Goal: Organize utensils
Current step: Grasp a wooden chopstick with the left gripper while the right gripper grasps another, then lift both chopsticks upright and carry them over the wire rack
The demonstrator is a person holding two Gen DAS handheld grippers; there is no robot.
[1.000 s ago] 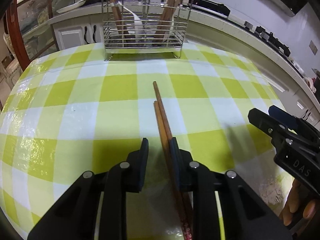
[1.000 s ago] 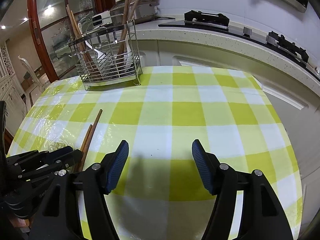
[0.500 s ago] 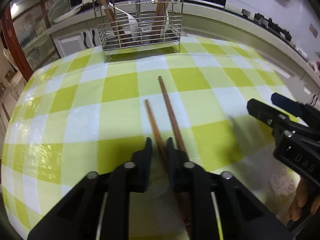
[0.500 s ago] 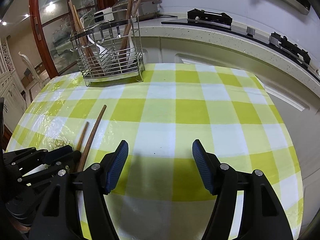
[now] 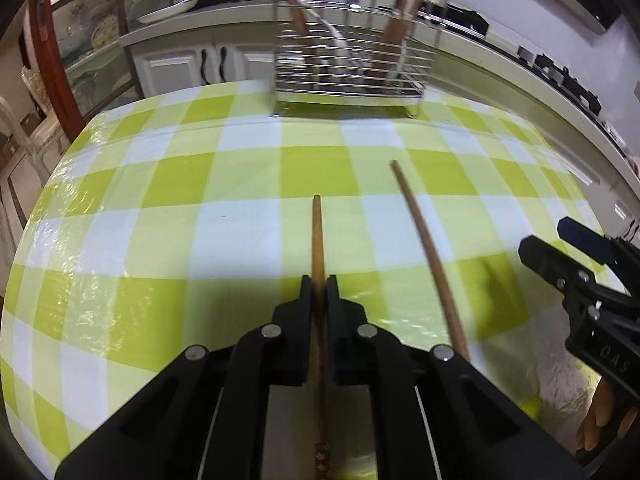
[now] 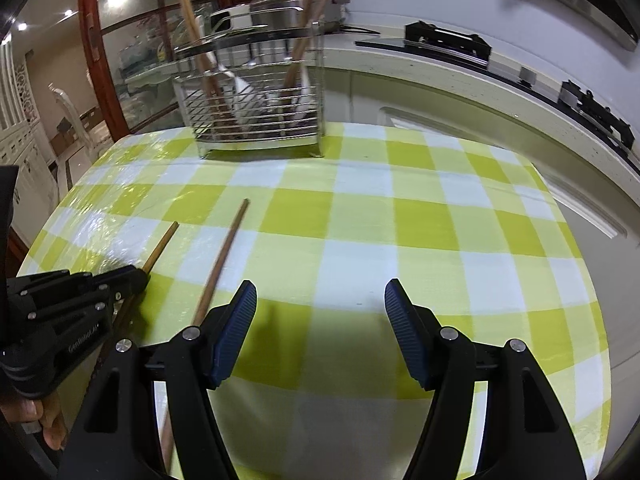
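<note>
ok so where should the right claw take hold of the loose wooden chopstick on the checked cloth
Grip the loose wooden chopstick near mid-shaft, coming from above with the open right claw turned so its fingers straddle it. It lies flat and thin on the green checked tablecloth, running diagonally left of the claw.

Open tablecloth (image 6: 360,220) before wire rack (image 6: 256,120)

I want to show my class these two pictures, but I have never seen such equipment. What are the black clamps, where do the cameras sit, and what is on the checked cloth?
A person holds two hand-held clamps, each carrying a camera that looks along its fingers. In the left view, the left gripper is shut on one brown wooden chopstick. A second wooden chopstick lies loose beside it on the green-and-white checked tablecloth. The right gripper is open and holds nothing. The silver wire utensil rack behind already holds utensils.
</note>
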